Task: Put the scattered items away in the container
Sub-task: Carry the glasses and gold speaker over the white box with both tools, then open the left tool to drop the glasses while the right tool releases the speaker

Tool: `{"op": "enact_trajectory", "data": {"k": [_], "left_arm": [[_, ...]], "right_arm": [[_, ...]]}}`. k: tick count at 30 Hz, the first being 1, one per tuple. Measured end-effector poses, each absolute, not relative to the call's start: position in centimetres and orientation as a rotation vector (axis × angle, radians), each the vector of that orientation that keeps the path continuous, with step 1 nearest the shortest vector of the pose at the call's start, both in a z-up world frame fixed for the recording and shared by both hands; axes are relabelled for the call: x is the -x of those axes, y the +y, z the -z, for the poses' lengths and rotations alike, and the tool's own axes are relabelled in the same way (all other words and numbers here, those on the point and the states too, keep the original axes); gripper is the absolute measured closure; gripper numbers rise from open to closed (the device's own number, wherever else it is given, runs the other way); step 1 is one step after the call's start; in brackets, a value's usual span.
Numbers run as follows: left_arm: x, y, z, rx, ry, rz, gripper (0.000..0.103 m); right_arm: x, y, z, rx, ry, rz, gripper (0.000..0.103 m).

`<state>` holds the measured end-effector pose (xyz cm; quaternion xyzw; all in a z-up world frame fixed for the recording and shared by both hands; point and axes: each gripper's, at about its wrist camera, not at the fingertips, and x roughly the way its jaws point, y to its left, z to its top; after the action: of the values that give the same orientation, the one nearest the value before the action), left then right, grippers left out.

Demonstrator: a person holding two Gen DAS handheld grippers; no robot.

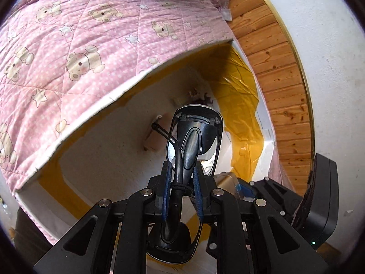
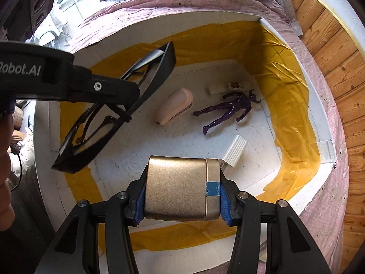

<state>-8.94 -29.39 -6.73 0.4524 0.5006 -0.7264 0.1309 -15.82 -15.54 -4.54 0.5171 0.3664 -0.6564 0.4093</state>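
Gripping sunglasses (image 1: 194, 141) and gold case (image 2: 182, 187) over box (image 2: 324, 123).

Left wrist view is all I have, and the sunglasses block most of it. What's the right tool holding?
Observer: The right tool is shut on a gold case with a strip of blue tape.
Operator: Is it over the container?
Observer: Yes, above the white foam box, inside its yellow-taped walls.
Operator: What's already on the box floor?
Observer: A purple figurine, a pink stapler and a white ribbed piece.
Operator: Are my sunglasses over the box?
Observer: Yes, the sunglasses hang at its left side in the left tool.
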Motion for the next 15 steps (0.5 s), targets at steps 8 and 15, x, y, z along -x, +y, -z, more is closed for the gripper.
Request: {"op": "enact_trajectory", "data": {"k": [8,15], "left_arm": [[10.1,-27.8,8.5,-1.401,1.47,2.029,0.084],[10.6,-27.9,9.0,-1.481,1.412,2.001,0.083]], "right_arm": [[14.8,-15.0,4.8,-1.268,0.986,1.534,0.051],[14.6,-14.4,5.2,-1.287,0.966,1.463,0.051]]}}
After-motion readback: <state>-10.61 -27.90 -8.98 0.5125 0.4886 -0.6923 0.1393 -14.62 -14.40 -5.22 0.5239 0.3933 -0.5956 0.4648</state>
